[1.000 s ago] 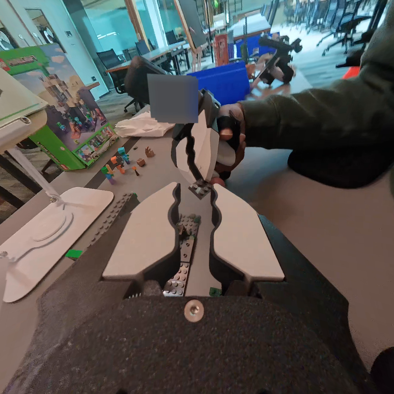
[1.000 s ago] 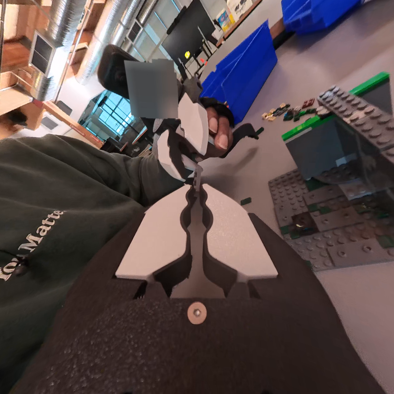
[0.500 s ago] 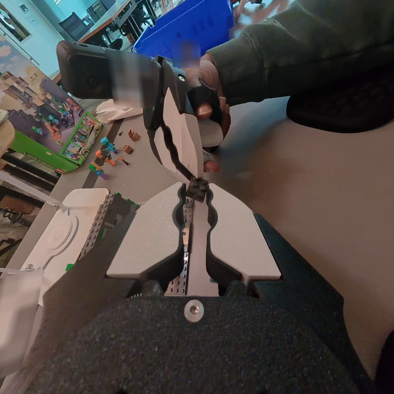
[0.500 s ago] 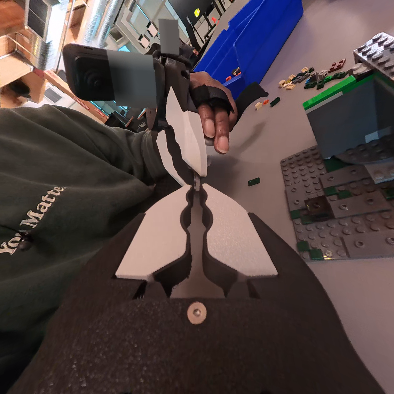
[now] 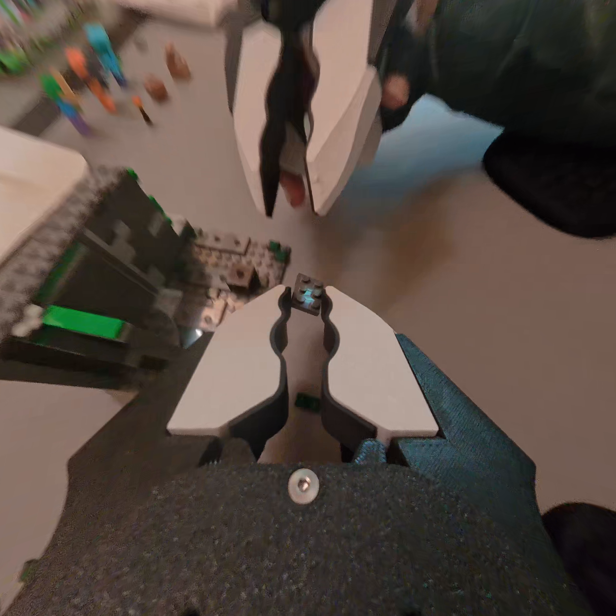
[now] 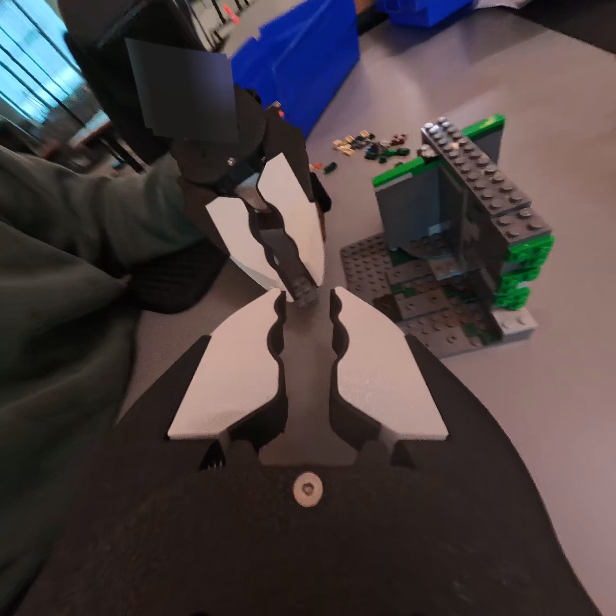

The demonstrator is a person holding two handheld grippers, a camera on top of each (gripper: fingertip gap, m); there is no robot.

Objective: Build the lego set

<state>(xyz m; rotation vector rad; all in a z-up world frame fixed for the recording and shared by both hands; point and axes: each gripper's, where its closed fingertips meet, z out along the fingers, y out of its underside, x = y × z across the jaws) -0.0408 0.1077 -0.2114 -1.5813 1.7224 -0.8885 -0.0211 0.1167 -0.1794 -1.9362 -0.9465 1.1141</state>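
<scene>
My left gripper (image 5: 305, 289) is shut on a small dark grey studded plate (image 5: 307, 296), pinched at the fingertips above the table. The plate also shows in the right wrist view (image 6: 302, 294), held by the left gripper's white fingers (image 6: 293, 213). My right gripper (image 6: 308, 295) is open and empty, its tips on either side of the plate. In the left wrist view the right gripper (image 5: 291, 210) hangs a little beyond the plate, jaws apart. The grey and green lego build (image 6: 466, 233) stands on its baseplate (image 6: 363, 266) to the right, and blurred at the left in the left wrist view (image 5: 110, 283).
Loose small pieces (image 6: 370, 146) lie behind the build, near blue bins (image 6: 300, 66). Minifigures and brown bits (image 5: 83, 76) lie at the far left. A small green piece (image 5: 306, 400) lies on the table under my left gripper. A white stand base (image 5: 30, 173) is at the left. A green sleeve (image 6: 66, 233) fills the left. Left tips to right tips: about 4 cm. The small green piece (image 5: 306, 400) is about 7 cm from my left fingertips.
The plate passed from my right gripper to my left: the right jaws opened and drew back, the left ones closed on it. Both grippers tilted down toward the build.
</scene>
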